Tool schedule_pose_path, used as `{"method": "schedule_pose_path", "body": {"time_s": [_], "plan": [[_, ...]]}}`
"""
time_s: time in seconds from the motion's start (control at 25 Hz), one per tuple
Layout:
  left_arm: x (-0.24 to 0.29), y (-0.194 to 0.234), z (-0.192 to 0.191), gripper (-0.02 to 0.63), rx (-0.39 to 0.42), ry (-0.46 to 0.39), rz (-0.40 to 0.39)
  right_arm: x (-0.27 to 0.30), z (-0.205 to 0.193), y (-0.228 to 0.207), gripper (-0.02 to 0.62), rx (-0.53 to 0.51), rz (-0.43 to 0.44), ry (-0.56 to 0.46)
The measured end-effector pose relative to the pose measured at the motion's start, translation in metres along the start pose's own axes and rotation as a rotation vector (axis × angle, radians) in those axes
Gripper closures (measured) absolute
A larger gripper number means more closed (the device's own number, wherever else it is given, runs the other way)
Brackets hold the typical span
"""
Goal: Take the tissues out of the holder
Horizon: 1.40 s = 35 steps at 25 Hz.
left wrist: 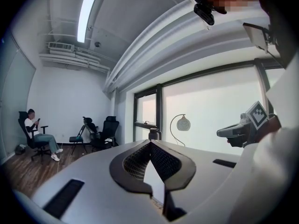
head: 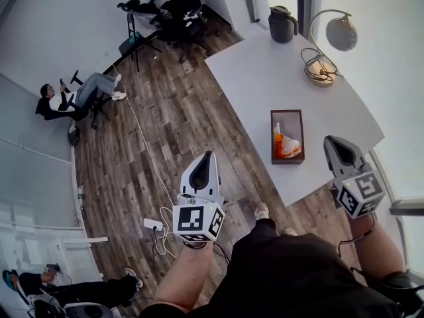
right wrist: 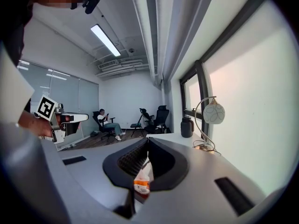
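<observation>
Black clothes (head: pixel 291 277) of the person are seen closest, at 6 o'clock in the head view. Just above them, both tongs are held out.

The left tongs (head: pixel 210 156) are held over the wooden floor (head: pixel 172 124). Their tips are pressed together, and nothing is caught between them. The right tongs (head: pixel 331 142) are held by the near edge of the white tabletop (head: pixel 265 78). They are closed as well, and nothing is gripped by them.

The brown holder (head: pixel 287 112) is set on the tabletop. It is found at 9 o'clock from the right tongs and at 3 o'clock from the left tongs, and it is touched by neither. The tissues (head: pixel 287 144), an orange and white pack, are lying inside the holder, at its near end. In the right gripper view they can be seen through the gap behind the closed tips.

A dark jug (head: pixel 281 24) is placed at 12 o'clock from the holder, at the far edge of the tabletop. A lamp (head: pixel 341 32) is placed at 1 o'clock. Across the floor, a seated person (head: pixel 73 98) is seen at 9 o'clock, and office chairs (head: pixel 179 5) at 11 o'clock.
</observation>
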<state>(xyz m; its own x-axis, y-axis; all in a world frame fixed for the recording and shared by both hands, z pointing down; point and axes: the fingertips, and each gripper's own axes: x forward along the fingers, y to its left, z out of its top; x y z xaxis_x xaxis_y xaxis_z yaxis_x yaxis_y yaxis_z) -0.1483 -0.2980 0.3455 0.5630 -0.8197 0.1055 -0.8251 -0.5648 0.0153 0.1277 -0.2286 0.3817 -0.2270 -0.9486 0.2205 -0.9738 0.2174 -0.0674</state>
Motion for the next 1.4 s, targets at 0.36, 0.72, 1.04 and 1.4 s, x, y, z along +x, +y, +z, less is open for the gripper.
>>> {"method": "schedule_pose_path", "body": {"time_s": [0.36, 0.72, 1.04, 1.4], "plan": [[0.082, 0.014, -0.013, 0.601, 0.008, 0.023, -0.175, 0.029, 0.000, -0.010, 0.591, 0.002, -0.146, 0.078], [0.132, -0.003, -0.029, 0.601, -0.016, 0.044, -0.305, 0.036, 0.000, -0.003, 0.591, -0.049, -0.162, 0.081], [0.143, -0.023, -0.040, 0.601, 0.016, 0.063, -0.289, 0.049, -0.026, -0.016, 0.591, -0.026, -0.102, 0.079], [0.136, -0.014, -0.056, 0.601, 0.004, 0.075, -0.204, 0.061, -0.059, 0.014, 0.591, 0.000, 0.017, 0.100]]}}
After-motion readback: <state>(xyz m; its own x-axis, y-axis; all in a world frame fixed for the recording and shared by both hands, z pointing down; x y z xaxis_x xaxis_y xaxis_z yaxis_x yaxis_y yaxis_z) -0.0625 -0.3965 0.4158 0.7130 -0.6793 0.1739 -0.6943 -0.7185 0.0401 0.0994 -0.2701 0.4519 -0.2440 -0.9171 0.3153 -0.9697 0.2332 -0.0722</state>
